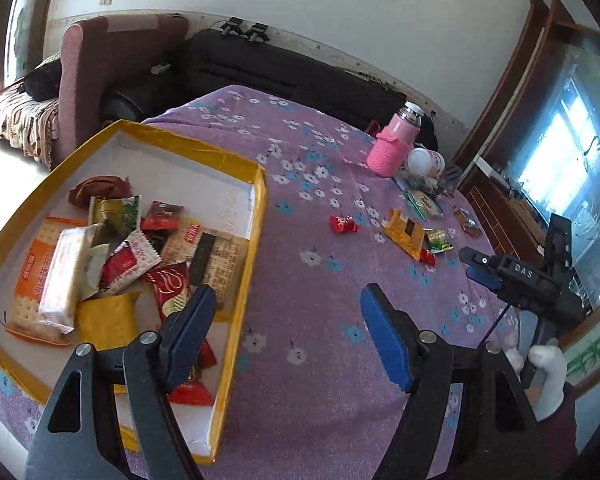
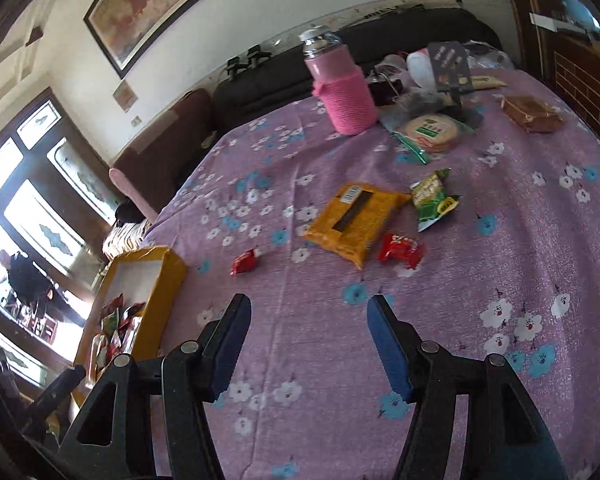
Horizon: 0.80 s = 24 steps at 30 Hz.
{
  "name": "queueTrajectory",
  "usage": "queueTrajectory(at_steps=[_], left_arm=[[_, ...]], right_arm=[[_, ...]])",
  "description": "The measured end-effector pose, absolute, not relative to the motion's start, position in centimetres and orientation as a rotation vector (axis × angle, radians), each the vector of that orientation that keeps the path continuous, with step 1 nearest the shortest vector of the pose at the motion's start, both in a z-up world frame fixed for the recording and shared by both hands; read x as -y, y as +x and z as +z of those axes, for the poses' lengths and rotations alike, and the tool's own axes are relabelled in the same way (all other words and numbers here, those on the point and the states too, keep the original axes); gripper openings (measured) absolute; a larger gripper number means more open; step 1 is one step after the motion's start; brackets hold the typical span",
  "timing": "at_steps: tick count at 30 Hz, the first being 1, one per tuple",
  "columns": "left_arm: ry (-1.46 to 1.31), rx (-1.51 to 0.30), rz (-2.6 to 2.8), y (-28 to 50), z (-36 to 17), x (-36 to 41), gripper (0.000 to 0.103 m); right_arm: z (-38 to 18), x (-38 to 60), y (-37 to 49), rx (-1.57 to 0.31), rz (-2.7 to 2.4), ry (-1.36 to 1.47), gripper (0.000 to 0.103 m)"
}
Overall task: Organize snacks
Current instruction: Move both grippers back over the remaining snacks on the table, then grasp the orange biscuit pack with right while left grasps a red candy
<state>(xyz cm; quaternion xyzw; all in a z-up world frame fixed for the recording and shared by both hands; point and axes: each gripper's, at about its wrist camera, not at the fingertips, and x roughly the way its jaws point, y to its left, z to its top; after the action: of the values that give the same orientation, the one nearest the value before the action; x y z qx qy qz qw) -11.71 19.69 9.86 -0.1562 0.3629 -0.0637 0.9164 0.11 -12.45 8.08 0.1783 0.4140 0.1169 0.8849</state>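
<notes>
The left gripper point(image 1: 288, 336) is hanging with its jaws well apart and nothing between them, its left finger over the yellow box point(image 1: 256, 216) and its right finger over bare cloth. The right gripper point(image 2: 308, 344) is likewise standing open and empty above the purple tablecloth point(image 2: 500, 240).

Just under and left of the left gripper, the box is already holding a heap of wrapped snacks point(image 1: 132, 256), so a good share of the sorting looks done. Ahead of the right gripper, a few pieces are still lying loose: a small red candy point(image 2: 246, 261) nearest, then a yellow packet point(image 2: 354, 222), a red wrapper point(image 2: 402, 250) touching it, and a green sachet point(image 2: 434, 198) beyond. Farther off, by the pink bottle point(image 2: 346, 92), a round biscuit pack point(image 2: 432, 132) is waiting.

The box's near end is being cut off by the left gripper's fingers, and the clutter behind the bottle is too jumbled to name.
</notes>
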Motion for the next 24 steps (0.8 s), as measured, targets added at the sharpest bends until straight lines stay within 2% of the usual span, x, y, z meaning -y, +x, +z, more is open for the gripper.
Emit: queueTrajectory(at_steps=[5,16,18,24], left_arm=[[-0.265,-0.758,-0.156,-10.3,10.1,-18.0,0.075],[-0.208,-0.791,-0.177,-8.2,9.5,-16.9,0.075],[-0.202,-0.793,-0.179,-7.9,9.5,-16.9,0.075],[-0.196,-0.799,-0.188,-7.3,9.1,-16.7,0.075]], right_arm=[[6.7,15.1,4.8,-0.855,0.212,0.422,0.066],[3.0,13.6,14.7,-1.064,0.085,0.465,0.066],[2.6,12.4,15.7,-1.104,0.083,0.453,0.073],[2.0,6.9,17.8,-1.151,0.022,0.217,0.079]])
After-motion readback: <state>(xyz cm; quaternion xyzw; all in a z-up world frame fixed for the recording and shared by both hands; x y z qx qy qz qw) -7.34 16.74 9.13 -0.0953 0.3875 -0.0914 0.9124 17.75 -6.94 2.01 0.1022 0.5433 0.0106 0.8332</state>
